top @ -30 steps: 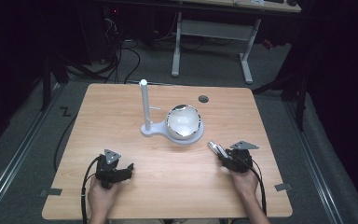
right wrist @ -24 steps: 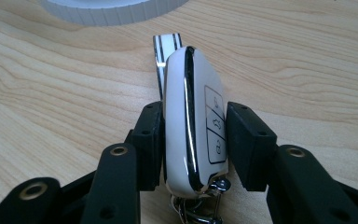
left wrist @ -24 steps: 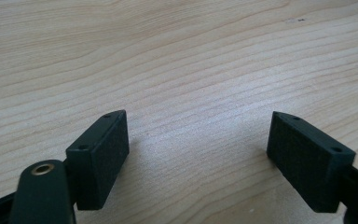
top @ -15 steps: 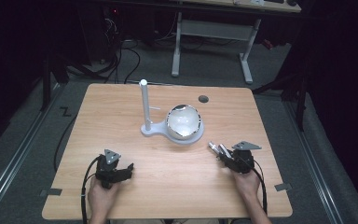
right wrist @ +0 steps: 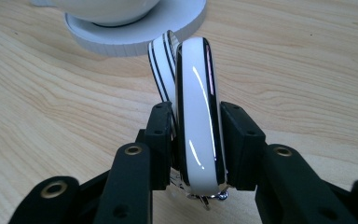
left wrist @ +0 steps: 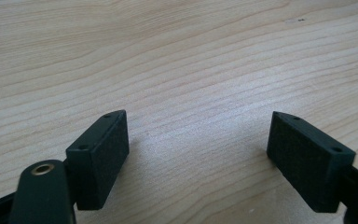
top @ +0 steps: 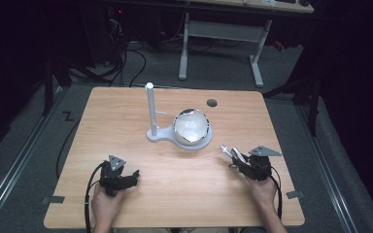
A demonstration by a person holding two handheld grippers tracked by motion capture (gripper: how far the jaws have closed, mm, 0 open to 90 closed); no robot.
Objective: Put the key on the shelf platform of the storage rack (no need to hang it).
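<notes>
The right gripper (top: 233, 156) held two bangles (right wrist: 193, 116), seemingly bound for the stand (top: 151, 112) at 11 o'clock; the left gripper (left wrist: 198, 154) sat wide, empty.

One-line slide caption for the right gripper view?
Right tongs shut on white bangles, pointing toward the white stand on the wooden table.

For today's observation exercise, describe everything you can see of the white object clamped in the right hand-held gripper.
The white object is a glossy white piece edged in black, with a thinner white, black-striped piece beside it. It looks like smooth plastic and stands on edge. The right hand-held gripper clamps both between its jaws, above the wooden table, pointing toward the white round base. Small metal bits hang beneath.
</notes>
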